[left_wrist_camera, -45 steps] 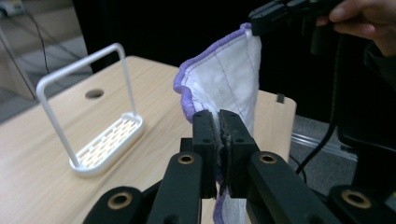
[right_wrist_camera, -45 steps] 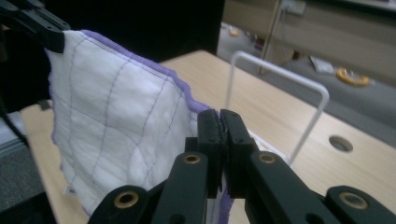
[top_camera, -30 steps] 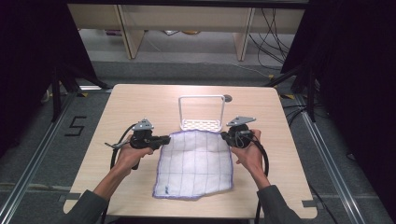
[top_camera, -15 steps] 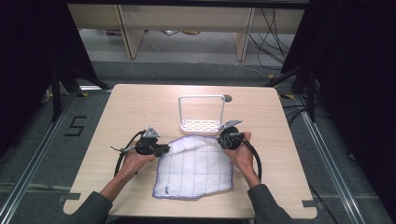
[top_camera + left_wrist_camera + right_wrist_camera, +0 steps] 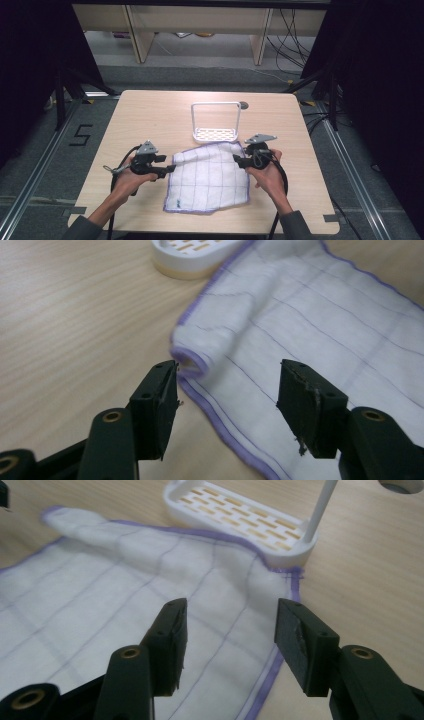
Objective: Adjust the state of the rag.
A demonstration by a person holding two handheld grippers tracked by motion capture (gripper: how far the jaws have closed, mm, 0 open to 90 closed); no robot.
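A white cloth [image 5: 210, 177] with purple grid lines and a purple hem lies spread on the wooden table [image 5: 150, 115]. My left gripper [image 5: 170, 169] sits at the cloth's left edge. Its jaws have just been opening, and in the left gripper view [image 5: 227, 390] they stand apart over the rolled hem [image 5: 192, 362] without pressing it. My right gripper [image 5: 236, 160] is at the cloth's far right corner. Its jaws have also just been opening, and in the right gripper view [image 5: 230, 625] they stand wide above the cloth [image 5: 100, 610].
A white rack [image 5: 216, 134] with a slotted base and a tall loop handle stands just beyond the cloth's far edge, its base [image 5: 240, 520] touching the hem. A round hole [image 5: 243, 105] is in the table behind it. Bare table lies on both sides.
Both grippers were shut on the cloth's far corners and now stand open, with the corners dropped onto the table. Both hands drew slightly back toward the person.
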